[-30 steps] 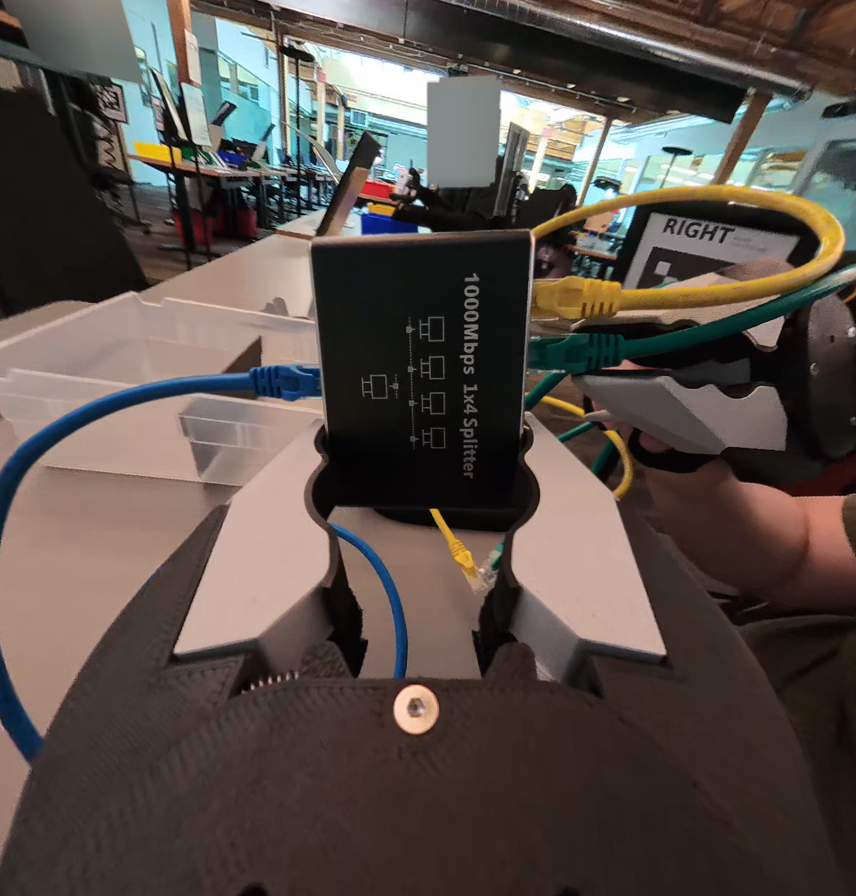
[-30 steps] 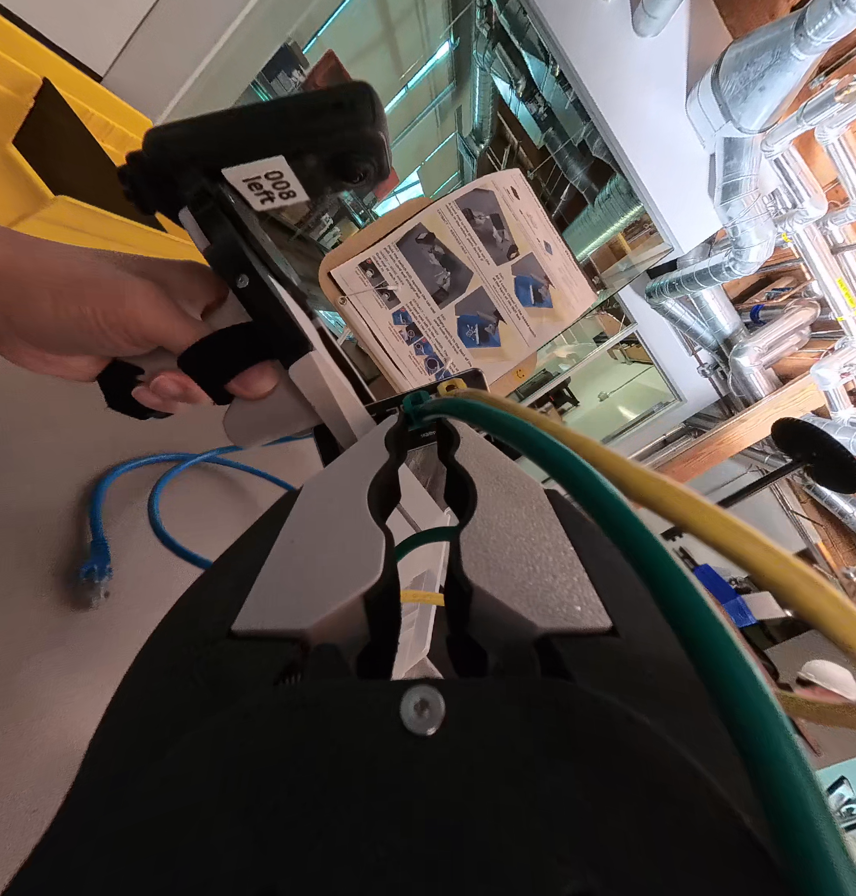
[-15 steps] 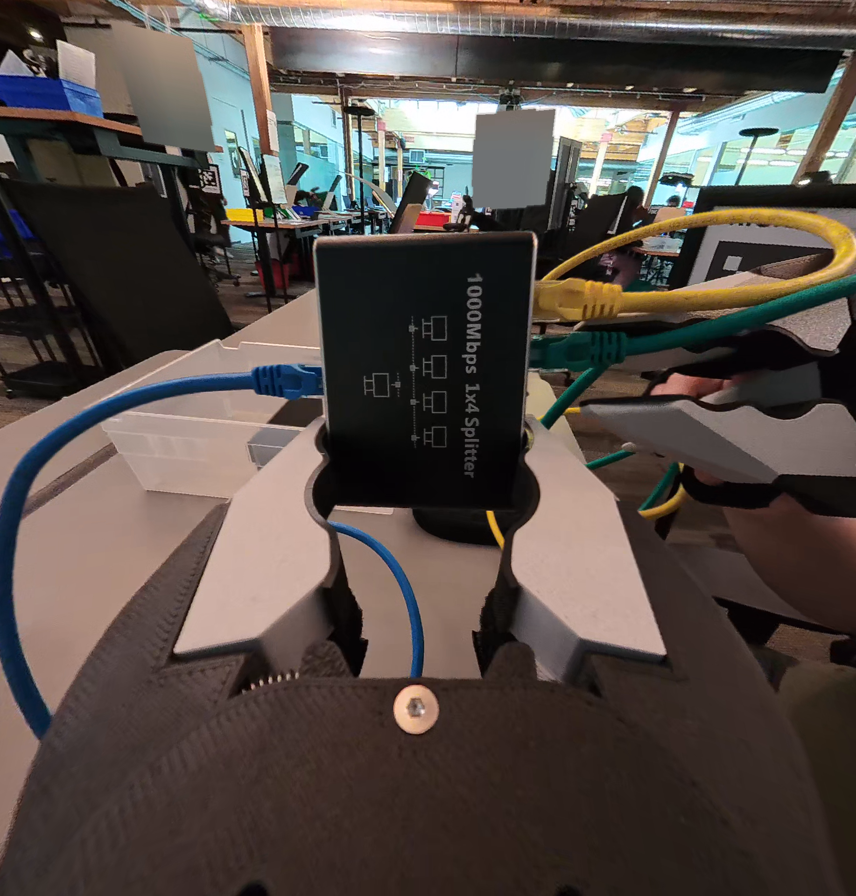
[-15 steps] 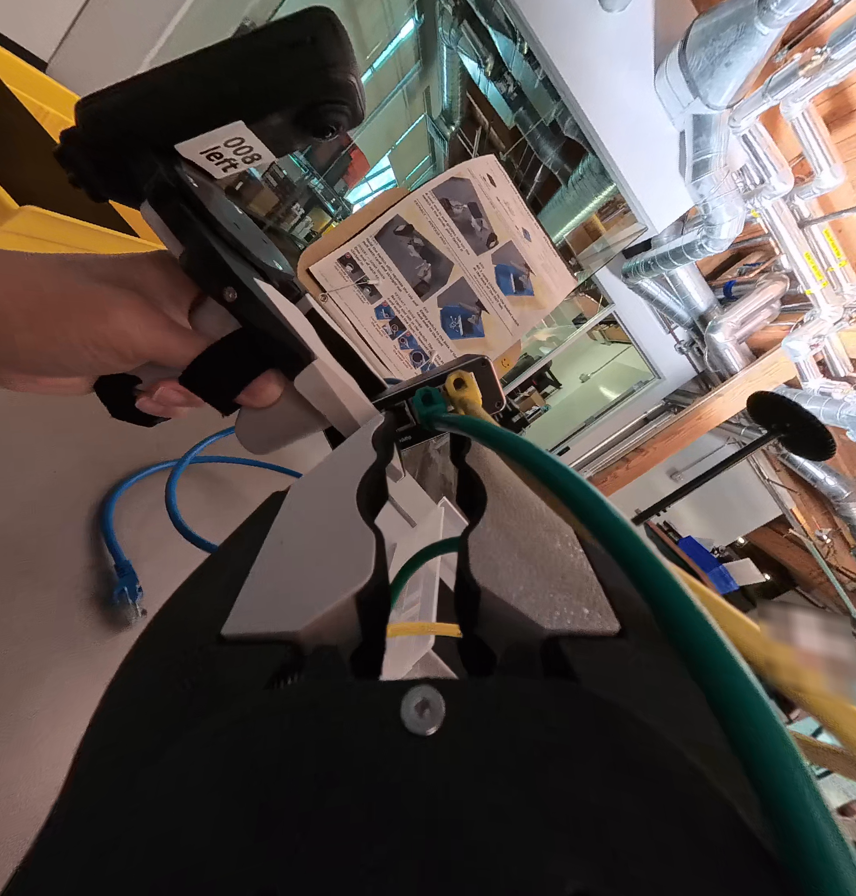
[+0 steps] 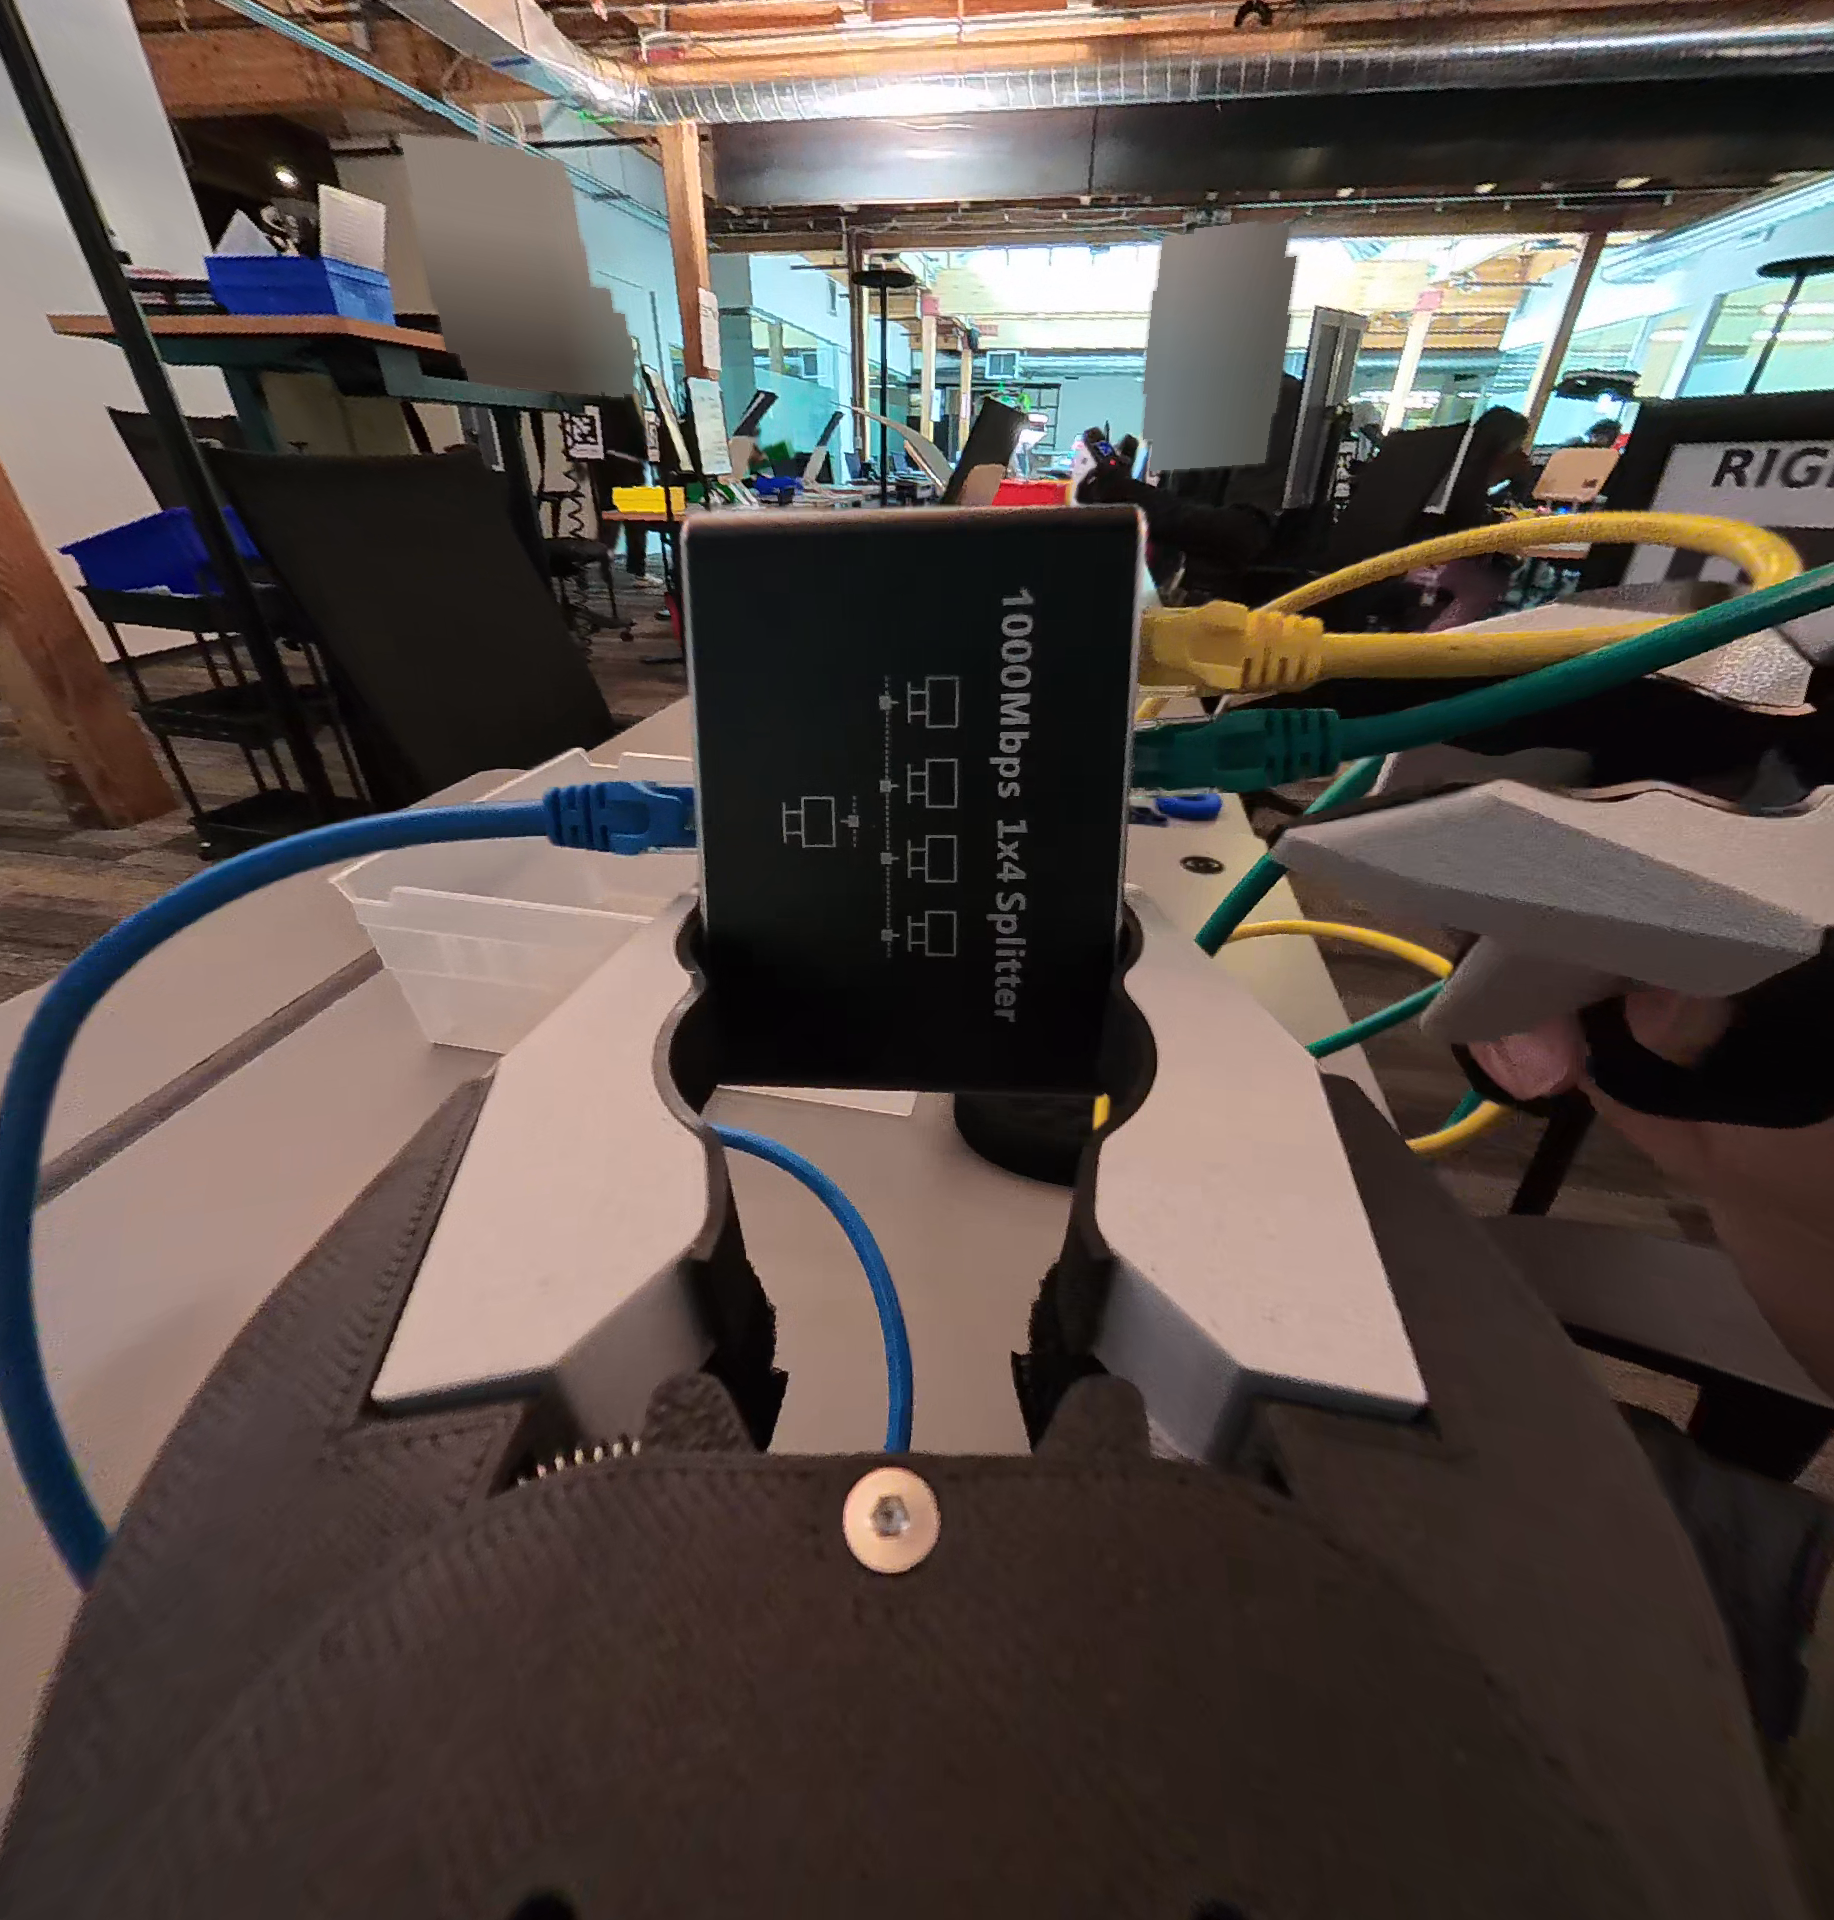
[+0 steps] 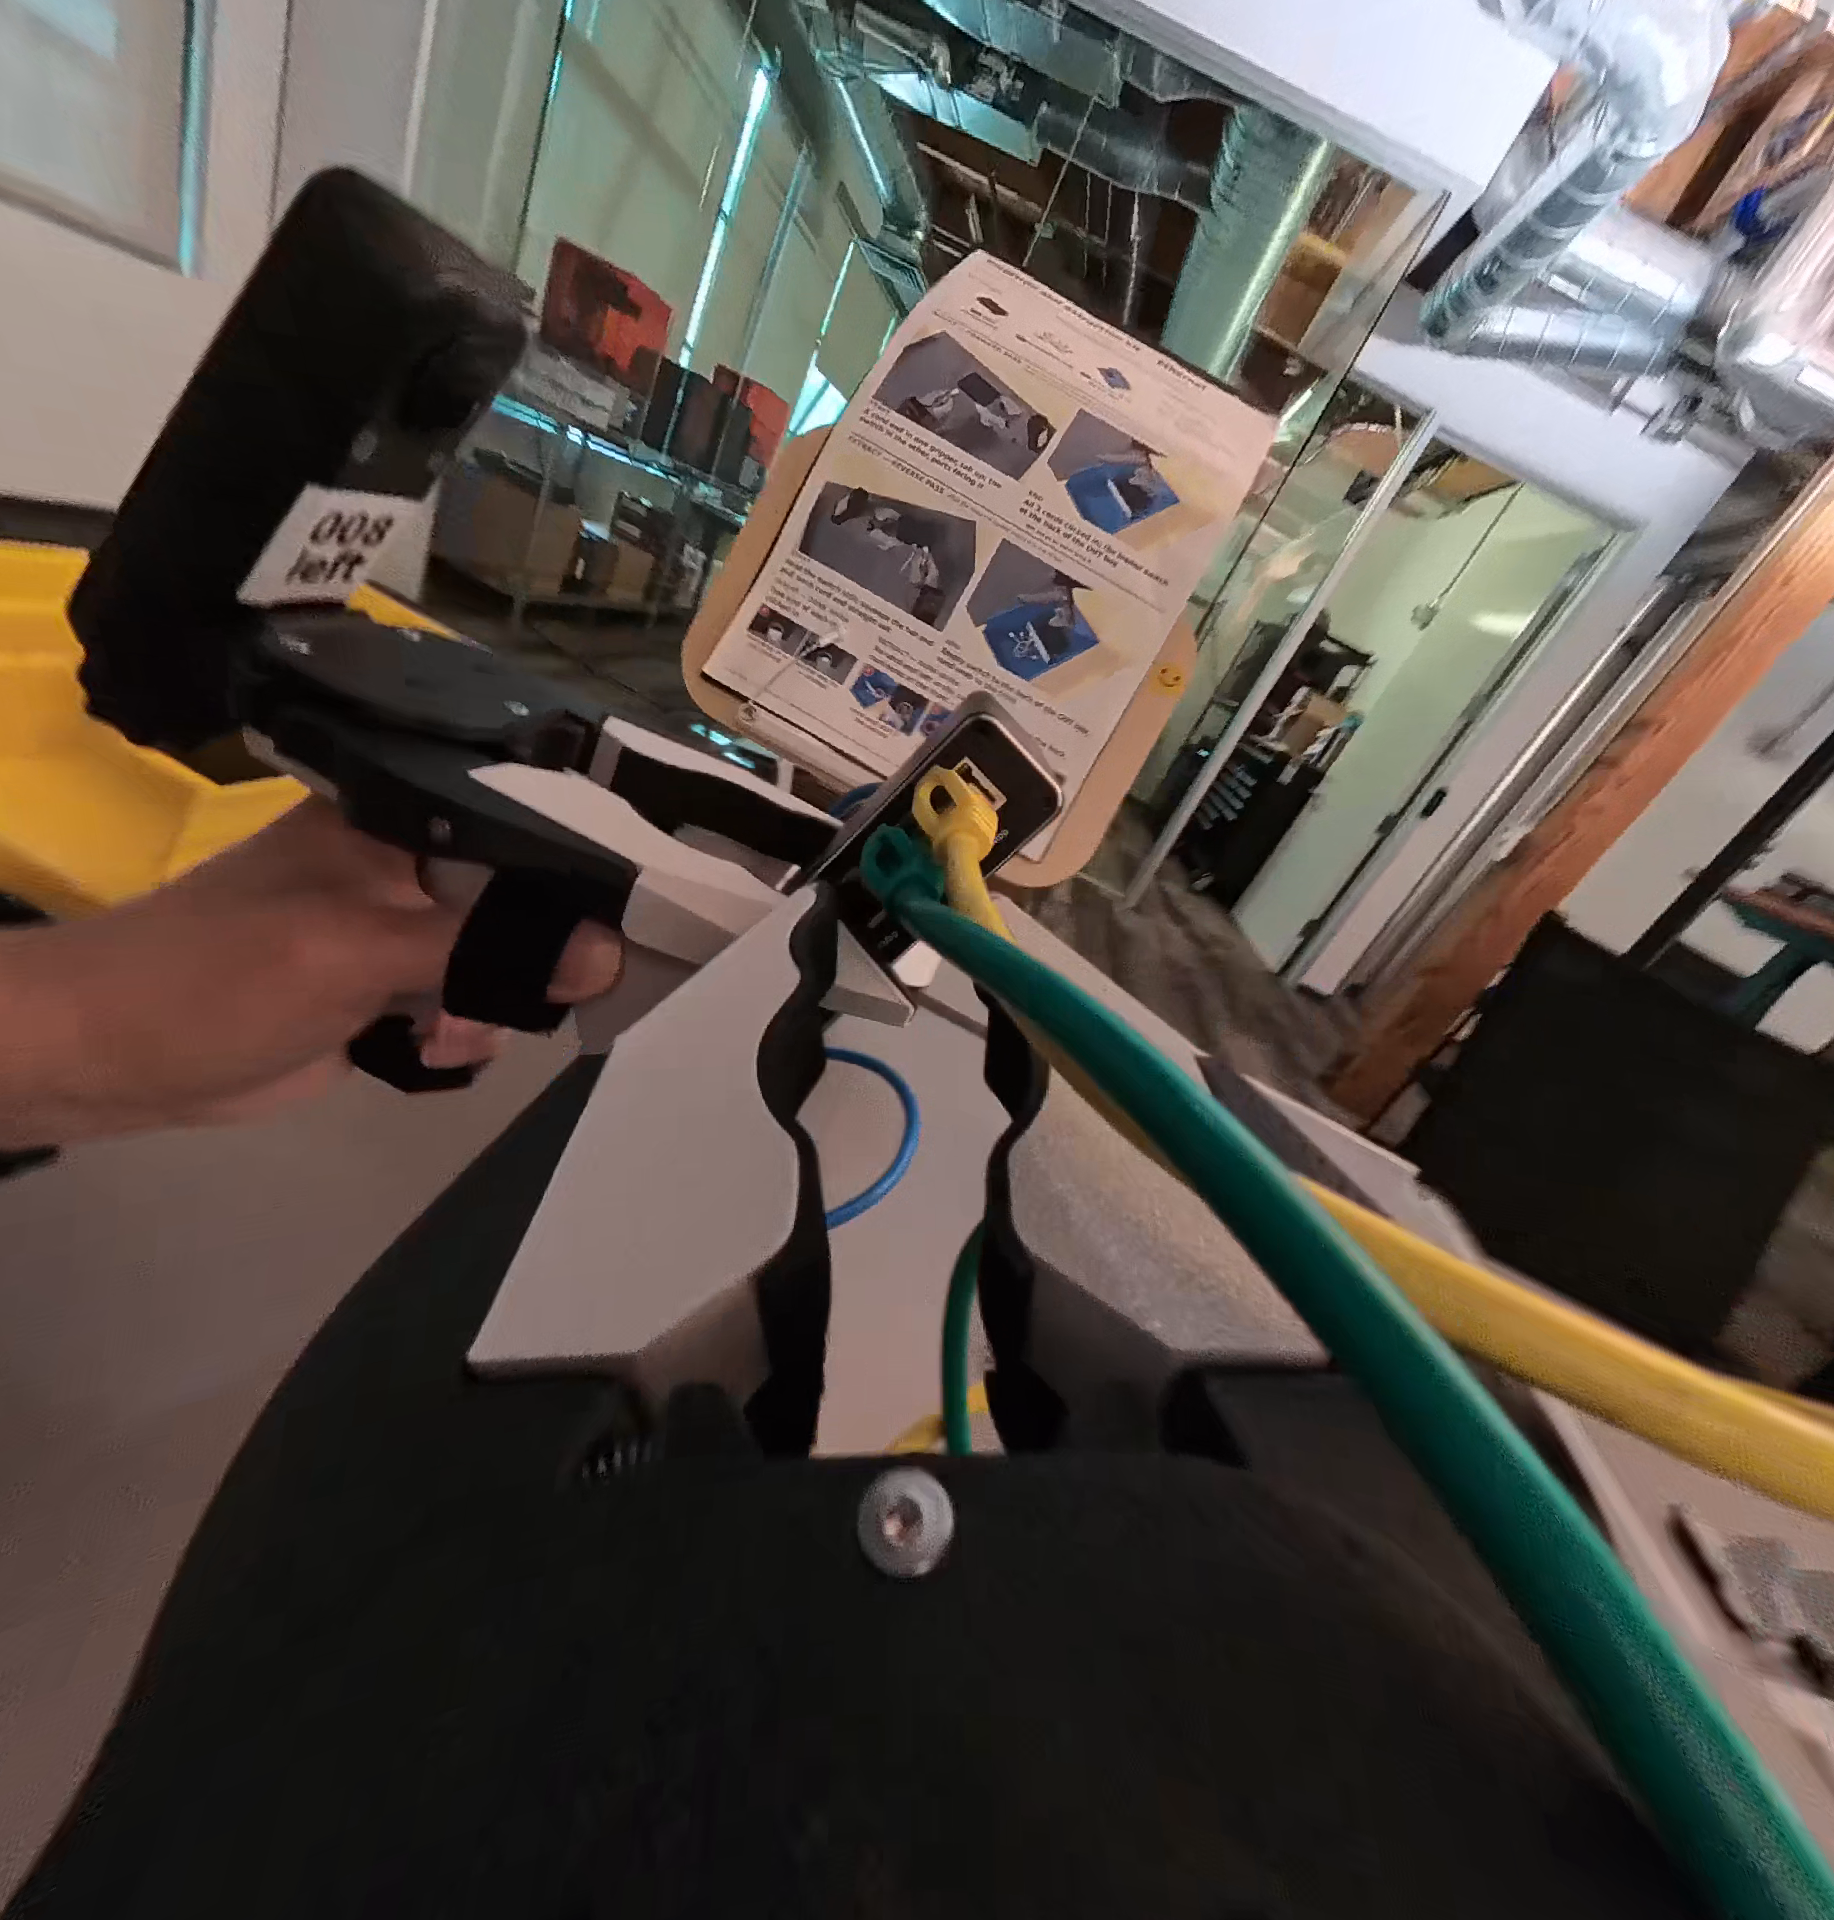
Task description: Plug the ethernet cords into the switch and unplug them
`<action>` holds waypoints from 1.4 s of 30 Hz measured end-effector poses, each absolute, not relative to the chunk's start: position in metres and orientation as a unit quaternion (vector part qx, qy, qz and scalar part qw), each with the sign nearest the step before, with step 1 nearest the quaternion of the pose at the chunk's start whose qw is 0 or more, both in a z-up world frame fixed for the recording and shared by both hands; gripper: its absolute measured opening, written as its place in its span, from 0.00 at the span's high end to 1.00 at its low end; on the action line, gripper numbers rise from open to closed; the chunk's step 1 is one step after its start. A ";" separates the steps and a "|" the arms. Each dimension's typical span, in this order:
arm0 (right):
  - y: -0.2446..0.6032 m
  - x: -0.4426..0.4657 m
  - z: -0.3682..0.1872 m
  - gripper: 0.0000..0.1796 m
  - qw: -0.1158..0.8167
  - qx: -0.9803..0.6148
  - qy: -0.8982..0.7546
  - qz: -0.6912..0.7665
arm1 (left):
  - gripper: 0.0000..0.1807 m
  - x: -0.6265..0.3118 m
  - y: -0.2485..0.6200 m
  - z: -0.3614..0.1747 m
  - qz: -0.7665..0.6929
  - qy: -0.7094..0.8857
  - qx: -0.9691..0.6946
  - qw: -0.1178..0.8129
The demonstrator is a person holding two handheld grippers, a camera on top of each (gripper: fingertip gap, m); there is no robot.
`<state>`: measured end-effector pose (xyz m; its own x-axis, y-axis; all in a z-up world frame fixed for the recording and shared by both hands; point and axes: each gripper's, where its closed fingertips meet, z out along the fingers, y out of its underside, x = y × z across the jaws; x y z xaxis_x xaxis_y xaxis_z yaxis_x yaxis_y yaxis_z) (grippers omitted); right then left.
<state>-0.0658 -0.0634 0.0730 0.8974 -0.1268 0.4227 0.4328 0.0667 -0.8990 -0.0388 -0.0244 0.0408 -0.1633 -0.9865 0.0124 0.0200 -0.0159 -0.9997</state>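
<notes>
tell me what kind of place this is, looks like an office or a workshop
Most likely an open-plan lab or workshop in a converted industrial building: exposed metal ducts and wooden beams overhead, rows of work desks with coloured storage bins, and glass-walled rooms.

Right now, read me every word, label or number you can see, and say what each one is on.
Wording not repeated; these bear it.
Black switch: white print, diagram.
White sign at right: dark capitals.
White tag on left claw: dark print.
Instruction sheet: too small, blurred.
</notes>
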 end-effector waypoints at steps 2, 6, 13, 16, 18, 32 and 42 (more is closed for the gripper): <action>-0.062 -0.067 0.075 0.85 0.730 -0.657 -0.100 -0.161 | 0.60 -0.039 -0.023 0.042 -0.550 0.525 -0.457 0.462; -0.061 -0.068 0.077 0.91 0.737 -0.650 -0.099 -0.158 | 0.60 -0.041 -0.020 0.045 -0.551 0.518 -0.456 0.468; -0.059 -0.066 0.077 0.92 0.747 -0.653 -0.072 -0.100 | 0.60 -0.042 -0.017 0.045 -0.544 0.511 -0.460 0.481; -0.056 -0.064 0.076 0.93 0.750 -0.657 -0.052 -0.065 | 0.60 -0.042 -0.014 0.045 -0.536 0.508 -0.460 0.494; -0.055 -0.063 0.075 0.94 0.751 -0.658 -0.036 -0.034 | 0.60 -0.042 -0.011 0.045 -0.527 0.506 -0.459 0.505; -0.066 -0.080 0.086 0.96 0.802 -0.591 -0.078 -0.042 | 0.59 -0.053 -0.022 0.064 -0.540 0.481 -0.384 0.574; -0.061 -0.077 0.080 0.95 0.786 -0.614 -0.052 0.037 | 0.60 -0.054 -0.017 0.063 -0.498 0.490 -0.384 0.604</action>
